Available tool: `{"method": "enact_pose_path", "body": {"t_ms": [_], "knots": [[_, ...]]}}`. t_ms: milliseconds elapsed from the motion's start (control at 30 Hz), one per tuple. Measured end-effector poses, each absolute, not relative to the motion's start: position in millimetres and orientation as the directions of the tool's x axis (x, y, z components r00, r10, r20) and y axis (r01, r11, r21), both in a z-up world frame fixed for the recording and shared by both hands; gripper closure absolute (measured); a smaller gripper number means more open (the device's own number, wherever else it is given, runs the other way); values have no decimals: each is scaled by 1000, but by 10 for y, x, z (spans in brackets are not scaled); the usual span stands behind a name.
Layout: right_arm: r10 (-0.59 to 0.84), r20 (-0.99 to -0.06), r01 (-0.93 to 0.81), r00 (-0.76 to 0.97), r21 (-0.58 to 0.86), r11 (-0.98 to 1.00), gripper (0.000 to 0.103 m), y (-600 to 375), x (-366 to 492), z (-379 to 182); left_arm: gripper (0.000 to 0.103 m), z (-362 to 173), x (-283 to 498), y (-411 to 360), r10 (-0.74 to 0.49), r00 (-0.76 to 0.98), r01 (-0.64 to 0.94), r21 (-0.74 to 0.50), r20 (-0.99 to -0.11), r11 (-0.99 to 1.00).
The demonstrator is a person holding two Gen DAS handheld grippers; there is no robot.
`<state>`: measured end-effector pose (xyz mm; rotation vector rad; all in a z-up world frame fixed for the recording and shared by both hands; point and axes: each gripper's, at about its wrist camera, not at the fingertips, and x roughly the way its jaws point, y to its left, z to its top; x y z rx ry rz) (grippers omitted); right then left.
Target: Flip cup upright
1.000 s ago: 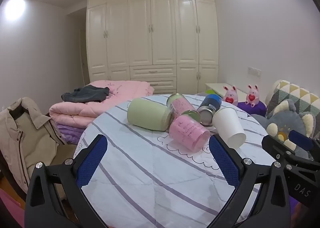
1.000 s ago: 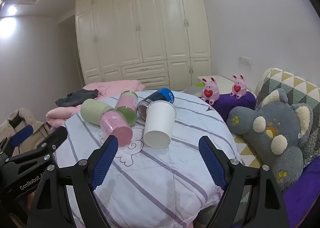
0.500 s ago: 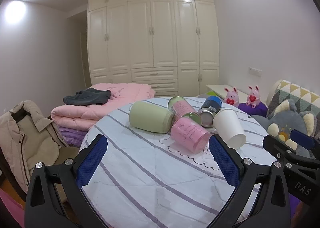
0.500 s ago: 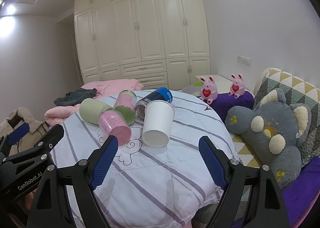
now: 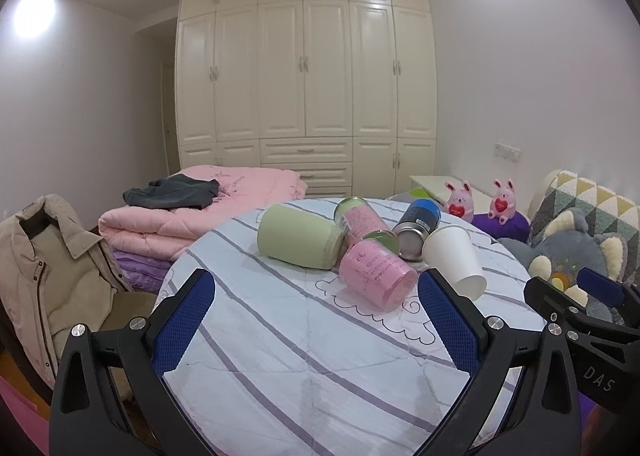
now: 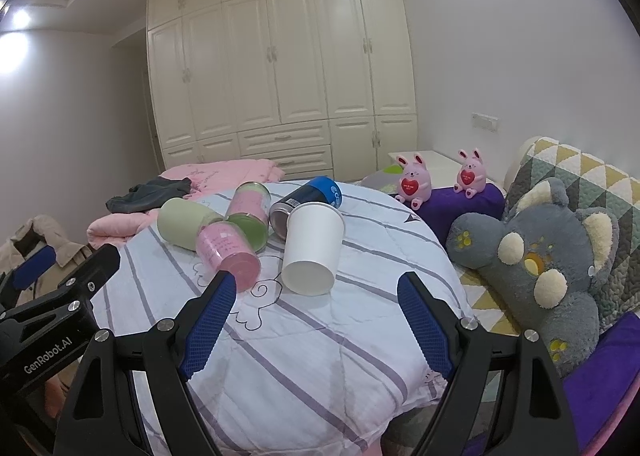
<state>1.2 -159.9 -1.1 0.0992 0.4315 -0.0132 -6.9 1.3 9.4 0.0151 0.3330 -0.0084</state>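
Note:
Several cups lie on their sides in a cluster on a round table with a striped white cloth (image 5: 304, 336) (image 6: 320, 336). A white paper cup (image 6: 312, 248) (image 5: 454, 260) lies nearest the right gripper, its base toward me. A pink cup (image 5: 376, 276) (image 6: 228, 256), a pale green cup (image 5: 298, 242) (image 6: 182, 222), a second pink cup (image 5: 358, 216) (image 6: 248, 204) and a blue can (image 5: 416, 226) (image 6: 308, 198) lie beside it. My left gripper (image 5: 316, 320) is open and empty, short of the cups. My right gripper (image 6: 316, 322) is open and empty, just before the paper cup.
A grey koala plush (image 6: 536, 260) and patterned cushion (image 6: 576, 172) sit right of the table. Two pink bunny toys (image 6: 416, 182) stand on a purple cushion. Folded pink quilts (image 5: 192, 212) and a beige coat on a chair (image 5: 44, 268) are to the left. White wardrobes fill the back wall.
Both grippers have tilted up slightly and drawn a little back; the cups sit lower in both views. Nothing on the table has moved.

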Motion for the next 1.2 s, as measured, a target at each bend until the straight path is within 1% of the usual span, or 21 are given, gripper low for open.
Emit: {"method": "enact_pose_path", "body": {"t_ms": [400,600,1200], "knots": [[8,-411,34,912,94,995,19,-1594,-18,3,0,112,-85,13,-3,947,10,22,-322,1000],[-4,-406,37,914,72,997,19,-1573,-34,23,0,119,-94,3,-3,947,11,23,-320,1000],[-13,-423,43,906,61,997,19,-1572,13,78,0,171,-82,-5,-5,944,14,24,-329,1000]]}}
